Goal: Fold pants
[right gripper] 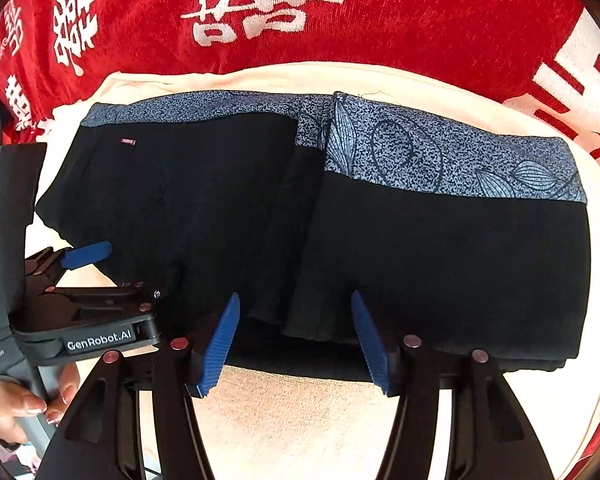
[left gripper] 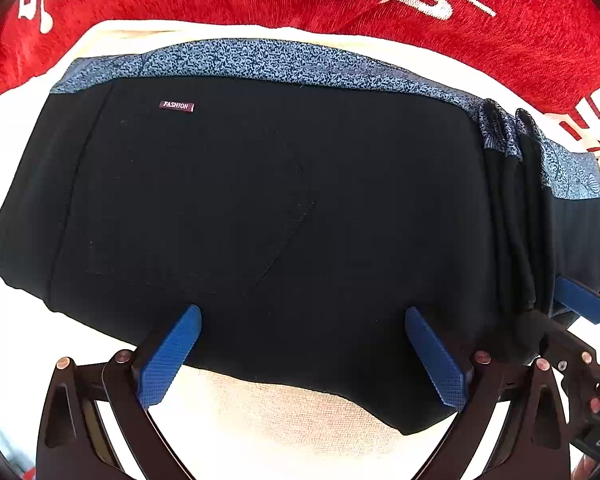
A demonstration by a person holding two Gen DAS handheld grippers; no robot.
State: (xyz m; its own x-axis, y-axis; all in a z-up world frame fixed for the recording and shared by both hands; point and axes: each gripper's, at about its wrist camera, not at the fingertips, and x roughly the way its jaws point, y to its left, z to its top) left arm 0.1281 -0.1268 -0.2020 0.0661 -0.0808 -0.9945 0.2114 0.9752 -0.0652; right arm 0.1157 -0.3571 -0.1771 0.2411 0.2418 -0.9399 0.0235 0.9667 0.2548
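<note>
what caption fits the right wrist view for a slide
Open right tool at the near edge of folded black pants with a blue patterned waistband, on a cream cloth.

We see a cream textured cloth [right gripper: 300, 420] as the work surface, lying on a red fabric [right gripper: 420, 20] with white printed characters [right gripper: 256, 4]. Red fabric wraps behind and beside the cream cloth. Lighting bright, even.

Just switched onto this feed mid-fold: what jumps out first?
The folded black fabric pants with a blue speckled waistband fill the middle, lying on a cream cloth. Behind them spreads a red fabric with large white characters. Both open blue-fingered tools, left tool and right tool, sit at the pants' near edge.
</note>
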